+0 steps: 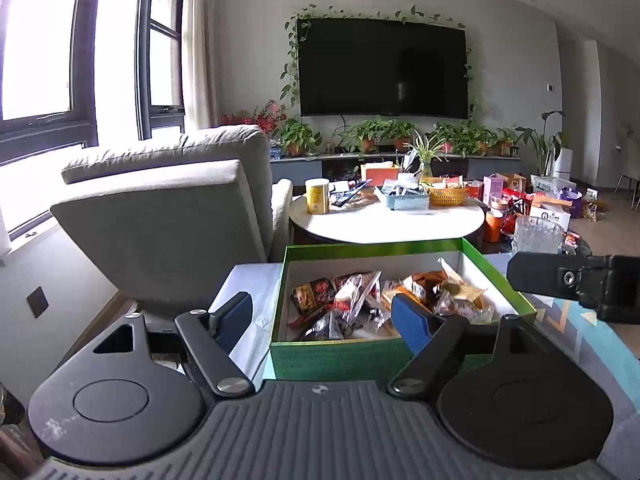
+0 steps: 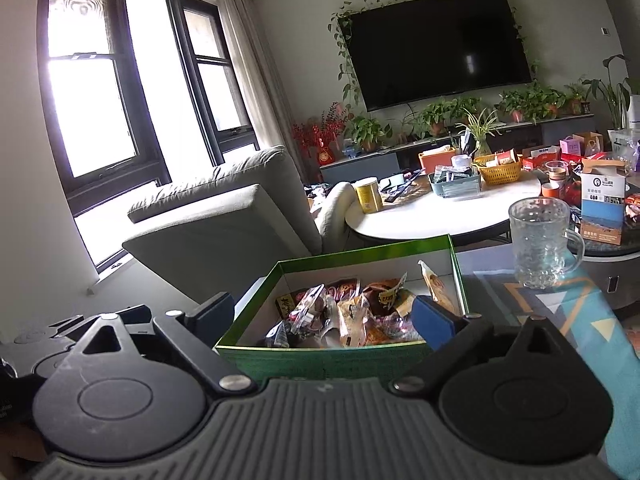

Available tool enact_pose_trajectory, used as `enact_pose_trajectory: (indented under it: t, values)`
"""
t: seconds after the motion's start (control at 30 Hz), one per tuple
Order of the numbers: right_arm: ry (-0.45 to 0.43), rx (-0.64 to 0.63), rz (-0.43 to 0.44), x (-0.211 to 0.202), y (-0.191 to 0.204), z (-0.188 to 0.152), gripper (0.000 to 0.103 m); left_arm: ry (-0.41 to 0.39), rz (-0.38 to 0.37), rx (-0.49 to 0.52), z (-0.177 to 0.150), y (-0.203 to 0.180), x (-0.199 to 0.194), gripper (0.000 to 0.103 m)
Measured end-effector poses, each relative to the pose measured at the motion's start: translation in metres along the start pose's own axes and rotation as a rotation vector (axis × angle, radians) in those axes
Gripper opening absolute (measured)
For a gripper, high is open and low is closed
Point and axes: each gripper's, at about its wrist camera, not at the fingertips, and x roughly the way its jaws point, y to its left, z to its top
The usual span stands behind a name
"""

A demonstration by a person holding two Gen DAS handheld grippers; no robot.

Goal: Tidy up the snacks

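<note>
A: Left wrist view: the left claw (image 1: 324, 322) has its jaws spread wide, nothing between the pads. It sits over the near wall of the green box (image 1: 340, 356).

B: And the snacks (image 1: 384, 300)?

A: Piled inside the box, wrapped packets in red, brown and clear film, lying against each other. The box stands on the tabletop (image 1: 600, 344), which wears a patterned teal cloth.

B: From the right wrist view the right claw (image 2: 328, 318) is also apart, though less wide, and grips nothing. Its right pad overlaps the box's near right corner in the picture; whether it touches I cannot tell.

A: I see part of your claw at my right edge, beside the box's far right corner.

B: A glass mug (image 2: 540, 240) stands on the cloth, to the right of the box and apart from it.

A: Behind the box there is a round white table (image 1: 384, 224) with a yellow tin (image 1: 317, 196), a grey-blue tray (image 1: 404, 200) and an orange basket (image 1: 448, 194).

B: A grey armchair (image 2: 224, 216) stands left of it, and a dark TV (image 2: 436, 44) hangs on the wall above potted plants.
</note>
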Motion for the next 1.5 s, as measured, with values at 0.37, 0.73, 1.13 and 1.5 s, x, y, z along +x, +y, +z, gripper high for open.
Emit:
enact_pose_trajectory:
  t: [0.37,0.73,1.13,1.5]
  values:
    - [0.0,-0.002,0.01,-0.015,0.005,-0.006,0.044,-0.019,-0.015,0.014,-0.001,-0.005,-0.017,0.074]
    - [0.011,-0.004,0.009,-0.021,0.007,-0.011,0.044,-0.015,-0.019,0.011,-0.003,-0.004,-0.021,0.075]
    - [0.032,0.005,-0.001,-0.021,0.005,-0.017,0.044,0.0,-0.024,-0.002,-0.008,-0.003,-0.024,0.075]
    - [0.05,0.035,-0.016,-0.02,-0.001,-0.021,0.044,0.023,-0.028,0.001,-0.012,-0.006,-0.024,0.075]
